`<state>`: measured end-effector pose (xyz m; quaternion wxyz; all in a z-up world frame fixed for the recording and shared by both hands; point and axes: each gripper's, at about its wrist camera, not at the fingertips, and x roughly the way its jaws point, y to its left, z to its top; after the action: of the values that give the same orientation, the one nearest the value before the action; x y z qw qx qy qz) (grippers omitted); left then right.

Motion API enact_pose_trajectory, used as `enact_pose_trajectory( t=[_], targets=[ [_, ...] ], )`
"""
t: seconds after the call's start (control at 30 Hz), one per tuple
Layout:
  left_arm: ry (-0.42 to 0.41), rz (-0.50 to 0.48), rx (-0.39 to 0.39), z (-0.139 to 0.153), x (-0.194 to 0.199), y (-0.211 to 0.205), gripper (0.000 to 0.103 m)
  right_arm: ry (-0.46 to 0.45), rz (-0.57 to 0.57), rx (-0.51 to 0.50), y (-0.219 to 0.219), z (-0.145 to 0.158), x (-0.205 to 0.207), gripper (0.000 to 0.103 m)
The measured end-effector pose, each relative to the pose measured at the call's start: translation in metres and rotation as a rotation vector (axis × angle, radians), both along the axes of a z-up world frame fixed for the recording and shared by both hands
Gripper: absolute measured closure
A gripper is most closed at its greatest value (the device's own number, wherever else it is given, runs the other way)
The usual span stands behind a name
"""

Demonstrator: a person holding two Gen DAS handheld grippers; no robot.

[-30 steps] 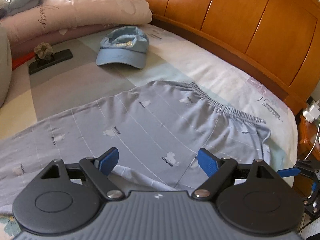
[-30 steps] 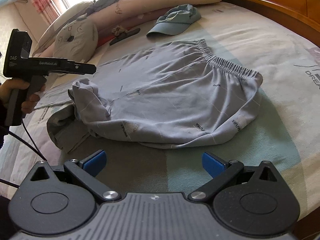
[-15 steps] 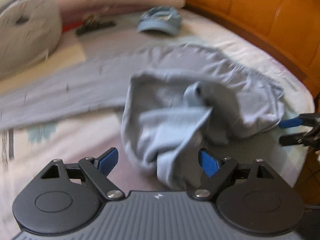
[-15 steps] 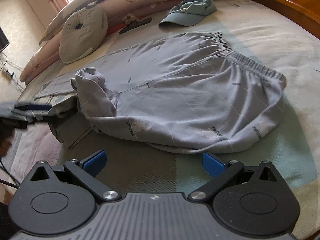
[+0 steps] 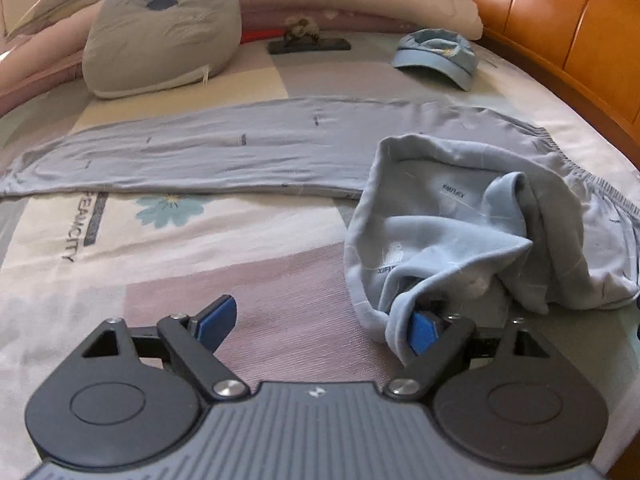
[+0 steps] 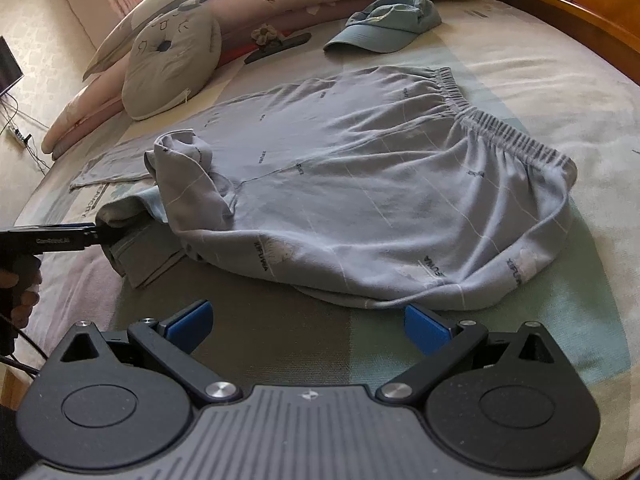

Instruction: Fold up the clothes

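Observation:
Grey-blue printed trousers (image 6: 360,184) lie on the bed, waistband toward the wooden headboard. One leg (image 5: 240,148) stretches flat to the left. The other leg (image 5: 460,232) is doubled back into a crumpled heap on the seat. My left gripper (image 5: 320,322) is low over the bedspread at that heap, jaws wide open. A loose fold of the leg drapes over its right finger (image 5: 424,330), and nothing is pinched. The right wrist view shows the left gripper (image 6: 98,234) from the side, its tip in the bunched cloth. My right gripper (image 6: 308,320) stands open just short of the trousers' near edge.
A blue cap (image 5: 438,56) lies near the headboard (image 5: 560,20). A grey cushion (image 5: 160,32), pink pillows and a small flower ornament on a black stand (image 5: 308,42) line the far side. A hand (image 6: 20,292) holds the left gripper's handle. Bare bedspread (image 5: 160,280) lies left of the heap.
The left gripper has swung away from above the seat and dropped low beside the crumpled leg, whose fold now hangs on its right finger. The right gripper has hardly moved.

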<state>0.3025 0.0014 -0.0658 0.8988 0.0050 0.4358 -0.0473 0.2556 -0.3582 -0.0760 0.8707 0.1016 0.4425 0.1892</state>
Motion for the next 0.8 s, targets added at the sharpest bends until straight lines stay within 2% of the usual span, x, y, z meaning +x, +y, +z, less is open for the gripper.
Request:
enact_pose_trajectory(
  t=[0.07,0.17,0.3,0.4,0.47,0.8],
  targets=[
    [-0.007,0.001,-0.007,-0.005,0.002,-0.007,0.016,-0.009,0.017,0.010,0.003,0.002,0.001,0.000],
    [-0.016,0.036,0.040,-0.012,0.005,-0.019,0.014,-0.029,0.050,0.019,0.011,0.007,0.004,0.000],
    [-0.030,0.089,0.083,-0.008,-0.001,-0.014,0.014,-0.056,0.088,0.015,0.019,0.014,0.005,0.000],
    [-0.039,0.139,0.177,0.000,-0.008,-0.001,0.014,-0.077,0.111,0.004,0.021,0.020,0.004,0.000],
    [-0.047,0.178,0.213,0.005,-0.013,0.012,0.014,-0.081,0.114,0.005,0.020,0.021,0.005,0.000],
    [-0.126,0.363,0.290,0.031,-0.035,0.069,0.014,-0.085,0.133,0.015,0.036,0.023,0.013,0.000]
  ],
)
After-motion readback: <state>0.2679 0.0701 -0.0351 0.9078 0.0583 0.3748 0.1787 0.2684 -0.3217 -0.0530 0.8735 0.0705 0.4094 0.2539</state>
